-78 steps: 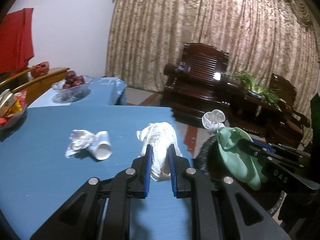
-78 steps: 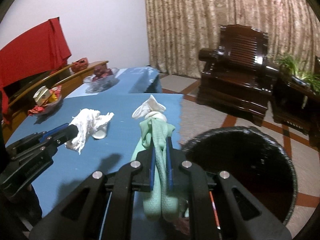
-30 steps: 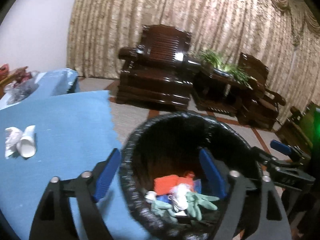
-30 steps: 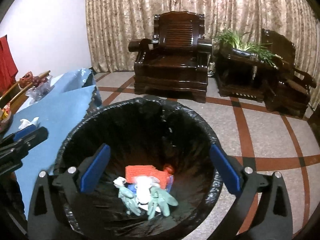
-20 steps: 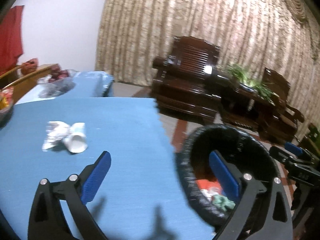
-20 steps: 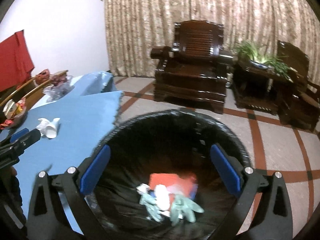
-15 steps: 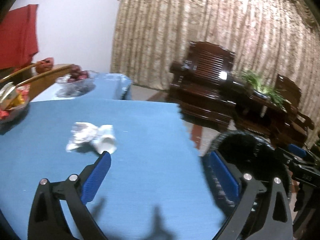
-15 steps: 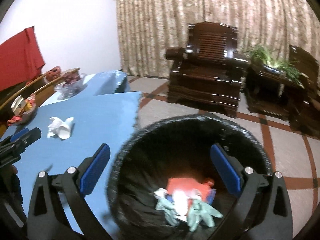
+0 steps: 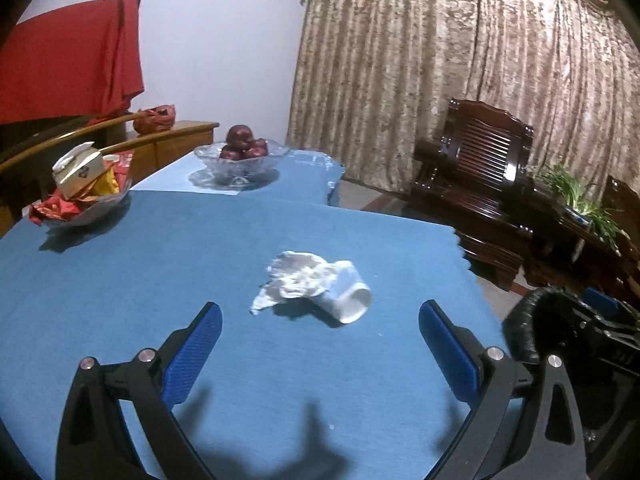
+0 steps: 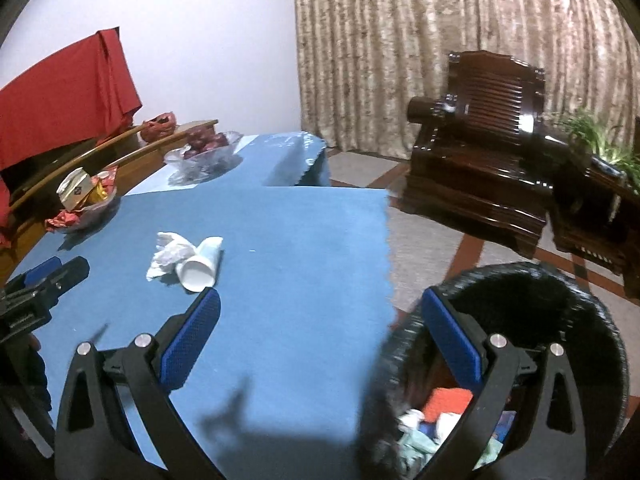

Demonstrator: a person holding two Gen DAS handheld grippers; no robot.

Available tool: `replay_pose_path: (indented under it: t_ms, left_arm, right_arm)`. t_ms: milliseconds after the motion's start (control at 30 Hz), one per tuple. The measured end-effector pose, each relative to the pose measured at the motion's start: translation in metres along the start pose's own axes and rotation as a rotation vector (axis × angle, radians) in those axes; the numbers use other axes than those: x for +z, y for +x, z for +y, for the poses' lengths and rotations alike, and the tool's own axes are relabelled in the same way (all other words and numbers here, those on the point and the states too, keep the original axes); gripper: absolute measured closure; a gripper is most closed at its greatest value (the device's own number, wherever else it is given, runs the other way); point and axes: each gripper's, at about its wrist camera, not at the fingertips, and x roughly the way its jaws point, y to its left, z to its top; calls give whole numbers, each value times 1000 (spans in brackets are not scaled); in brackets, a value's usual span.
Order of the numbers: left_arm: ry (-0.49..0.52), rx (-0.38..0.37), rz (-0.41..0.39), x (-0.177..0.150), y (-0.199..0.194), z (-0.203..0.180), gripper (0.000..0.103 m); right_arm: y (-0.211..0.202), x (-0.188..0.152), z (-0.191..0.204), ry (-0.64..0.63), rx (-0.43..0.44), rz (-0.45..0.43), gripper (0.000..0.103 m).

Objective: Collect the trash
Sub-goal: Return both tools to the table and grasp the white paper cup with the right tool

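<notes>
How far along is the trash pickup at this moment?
Done: several scraps, green and red among them, lie in the bin. In hand: nothing; the left tool and right tool are both open and empty. Left: the tissue and paper cup, touching each other on the blue table, ahead of the left tool.

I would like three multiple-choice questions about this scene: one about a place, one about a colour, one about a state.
1. Where does the white paper cup lie?
A. on the blue tablecloth
B. in the black-lined trash bin
C. on the floor

2. What colour are the pads of the left hand-held gripper?
A. red
B. blue
C. green

3. How is the right hand-held gripper?
A. shut on the cup
B. shut and empty
C. open and empty

Answers: 1 A, it lies on its side beside the crumpled white tissue; 2 B, both pads are blue; 3 C, its fingers stand wide apart.
</notes>
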Motion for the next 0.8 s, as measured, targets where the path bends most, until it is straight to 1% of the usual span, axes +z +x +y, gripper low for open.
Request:
replay_pose_path:
  t_ms: [200, 367, 600, 800]
  left_arm:
    - [-8, 20, 0, 3, 16, 23, 6]
    - [-12, 39, 7, 3, 33, 41, 7]
    - [-45, 67, 23, 2, 58, 69, 7]
    - [-56, 76, 33, -1, 70, 85, 8]
  right_arm:
    - [32, 7, 32, -34, 37, 14, 5]
    - [64, 10, 55, -54, 70, 49, 5]
    - [104, 8, 82, -82, 101, 89, 5]
    - [142, 1, 108, -104, 123, 138, 5]
